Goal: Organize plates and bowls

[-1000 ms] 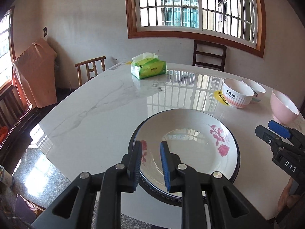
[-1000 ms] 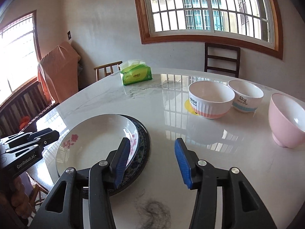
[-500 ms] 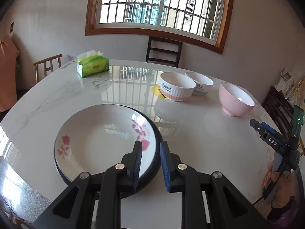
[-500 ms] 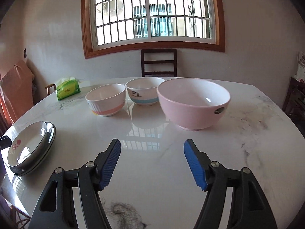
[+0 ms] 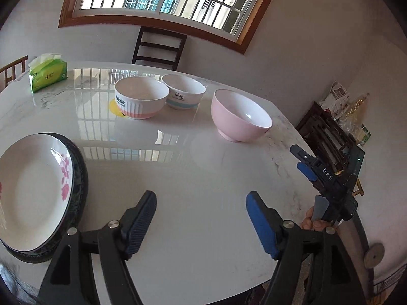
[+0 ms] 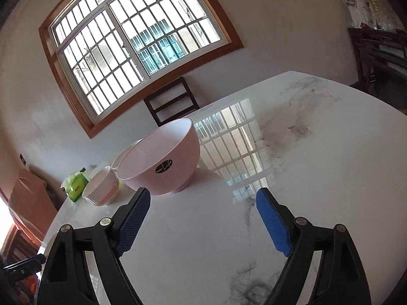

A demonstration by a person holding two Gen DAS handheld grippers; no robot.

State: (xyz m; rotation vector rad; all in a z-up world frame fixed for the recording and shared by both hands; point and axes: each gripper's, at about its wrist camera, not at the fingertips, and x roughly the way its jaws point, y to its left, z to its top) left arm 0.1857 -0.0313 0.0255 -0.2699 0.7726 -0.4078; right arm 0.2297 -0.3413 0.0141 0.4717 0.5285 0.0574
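A white plate with pink flowers (image 5: pixel 30 190) lies stacked in a dark plate (image 5: pixel 80 172) at the left of the white marble table (image 5: pixel 178 178). A white "Rabbit" bowl (image 5: pixel 140 100), a "Dog" bowl (image 5: pixel 184 94) and a pink bowl (image 5: pixel 239 117) stand in a row further back. My left gripper (image 5: pixel 201 203) is open and empty above bare table, right of the plates. My right gripper (image 6: pixel 202 204) is open and empty, just short of the pink bowl (image 6: pixel 162 162); it also shows at the table's right edge in the left wrist view (image 5: pixel 305 162).
A green tissue pack (image 5: pixel 48 75) sits at the table's far left. A dark chair (image 5: pixel 159 48) stands behind the table under the window. A dark wooden shelf with bags (image 5: pixel 330 132) is off the right edge. The "Rabbit" bowl (image 6: pixel 101 188) sits left of the pink bowl.
My left gripper has opened, let go of the flowered plate and swung right. My right gripper has moved from the plates to the pink bowl and tilted.
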